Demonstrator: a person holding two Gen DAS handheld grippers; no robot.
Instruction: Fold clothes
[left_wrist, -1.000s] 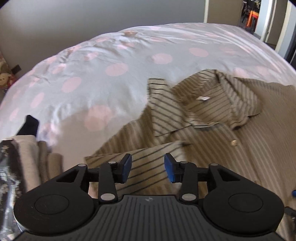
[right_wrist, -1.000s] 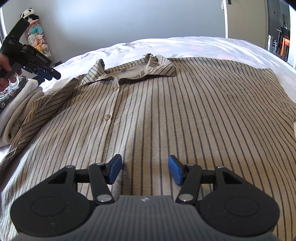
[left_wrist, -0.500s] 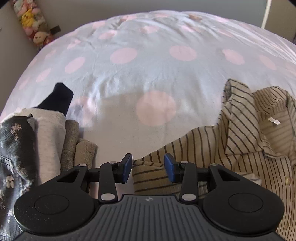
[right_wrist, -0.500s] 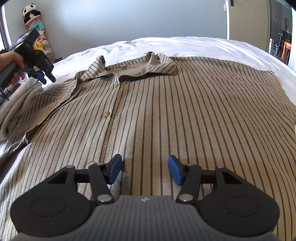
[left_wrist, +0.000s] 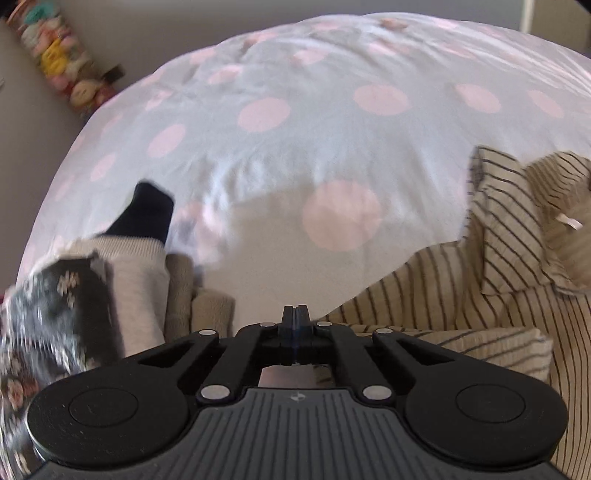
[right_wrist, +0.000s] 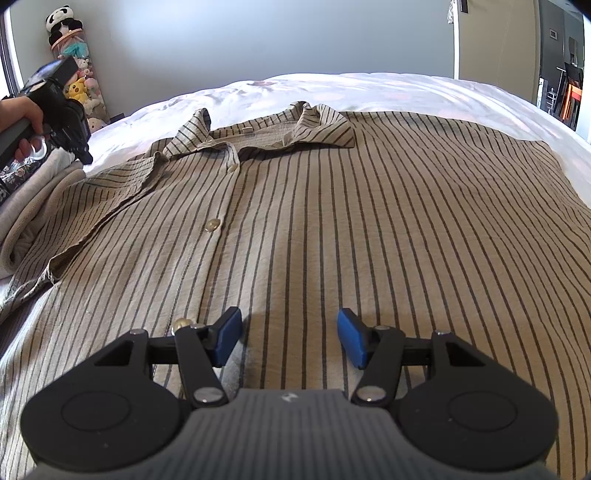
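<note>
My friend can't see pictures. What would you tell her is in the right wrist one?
A beige striped shirt lies spread, front up, on a white bed, filling most of the view. The right tool hangs open just above it. At the far left a hand holds the left tool above folded clothes.

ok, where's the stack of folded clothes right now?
The stack of folded clothes sits at the far left of the right wrist view, on the bed against the striped shirt's sleeve, under the left hand-held gripper.
</note>
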